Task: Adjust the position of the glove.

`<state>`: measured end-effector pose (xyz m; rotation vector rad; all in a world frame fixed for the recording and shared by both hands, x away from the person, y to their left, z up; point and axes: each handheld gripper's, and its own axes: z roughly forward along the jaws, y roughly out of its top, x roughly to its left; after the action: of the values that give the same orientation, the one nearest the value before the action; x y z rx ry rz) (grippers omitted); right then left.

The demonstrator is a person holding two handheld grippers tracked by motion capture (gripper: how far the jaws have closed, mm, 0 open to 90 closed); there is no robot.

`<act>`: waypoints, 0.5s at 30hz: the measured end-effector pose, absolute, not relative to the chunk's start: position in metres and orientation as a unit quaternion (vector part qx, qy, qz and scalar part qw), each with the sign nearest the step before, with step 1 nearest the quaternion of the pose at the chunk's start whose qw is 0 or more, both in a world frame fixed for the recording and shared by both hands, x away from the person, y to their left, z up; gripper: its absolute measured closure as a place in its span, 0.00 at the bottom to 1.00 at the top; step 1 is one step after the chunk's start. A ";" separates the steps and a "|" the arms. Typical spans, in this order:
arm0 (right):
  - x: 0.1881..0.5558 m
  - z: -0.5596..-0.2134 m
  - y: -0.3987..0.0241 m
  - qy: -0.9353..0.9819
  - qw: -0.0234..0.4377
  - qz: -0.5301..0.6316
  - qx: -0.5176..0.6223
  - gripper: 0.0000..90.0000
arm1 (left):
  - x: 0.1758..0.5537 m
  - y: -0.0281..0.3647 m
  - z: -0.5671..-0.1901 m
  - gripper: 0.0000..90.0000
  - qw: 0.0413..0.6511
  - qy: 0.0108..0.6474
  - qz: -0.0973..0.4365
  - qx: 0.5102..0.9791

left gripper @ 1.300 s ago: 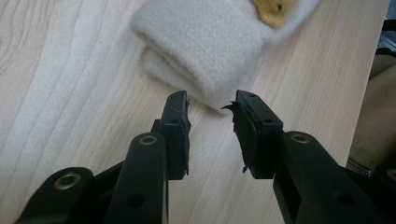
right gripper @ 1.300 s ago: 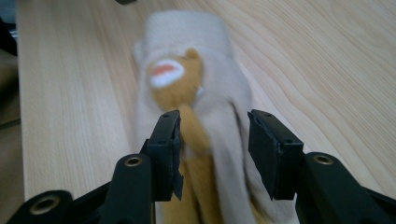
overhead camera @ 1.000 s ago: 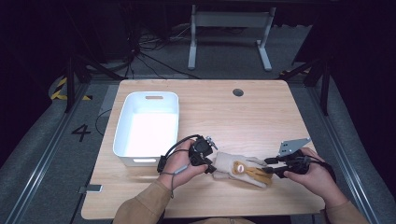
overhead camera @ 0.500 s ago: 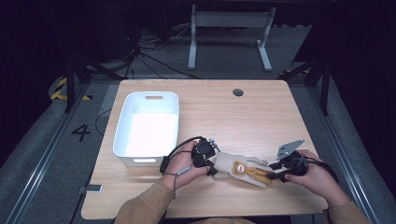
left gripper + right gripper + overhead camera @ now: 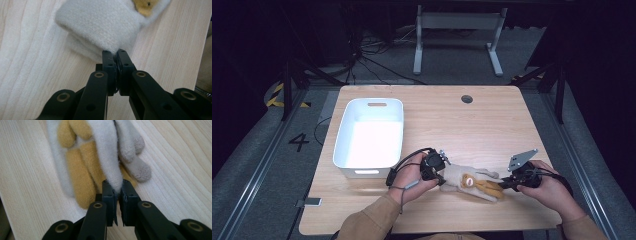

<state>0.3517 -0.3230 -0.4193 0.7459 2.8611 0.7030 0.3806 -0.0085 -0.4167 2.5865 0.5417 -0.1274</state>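
— Near the front edge of the surface, what do you have?

— You have a fuzzy glove lying flat on the wood, white with tan-yellow fingers and a tan patch. It lies between your two hands, cuff toward your left, fingers toward your right.

— State of your left hand-held gripper?

— Your left hand holds it at the cuff end. In the left gripper view the jaws are pressed together on the edge of the white cuff — fabric is pinched between the pads, and the cuff lifts slightly off the wood.

— And your right hand-held gripper?

— Your right hand holds it at the finger end. In the right gripper view the jaws pinch the tip of one white finger of the glove; the tan fingers lie just beside it on one side and two grey-tipped fingers on the other.

— What else is on the surface?

— A white bin stands at your left, beyond the left hand, apart from the glove. A small dark round grommet sits near the far edge.
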 end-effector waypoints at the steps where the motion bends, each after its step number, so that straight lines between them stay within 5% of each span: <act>1: 0.351 -0.418 -0.323 0.940 0.052 0.231 0.246 0.94 | 0.380 -0.008 -0.416 0.98 0.246 0.198 -0.047 0.948; 15: 0.348 -0.390 -0.332 0.926 0.086 0.260 0.260 0.95 | 0.367 -0.002 -0.391 0.99 0.282 0.186 -0.024 0.941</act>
<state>0.3478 -0.3321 -0.3902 0.7749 2.7596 0.7756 0.3673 -0.0022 -0.3915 2.5199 0.4990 -0.0634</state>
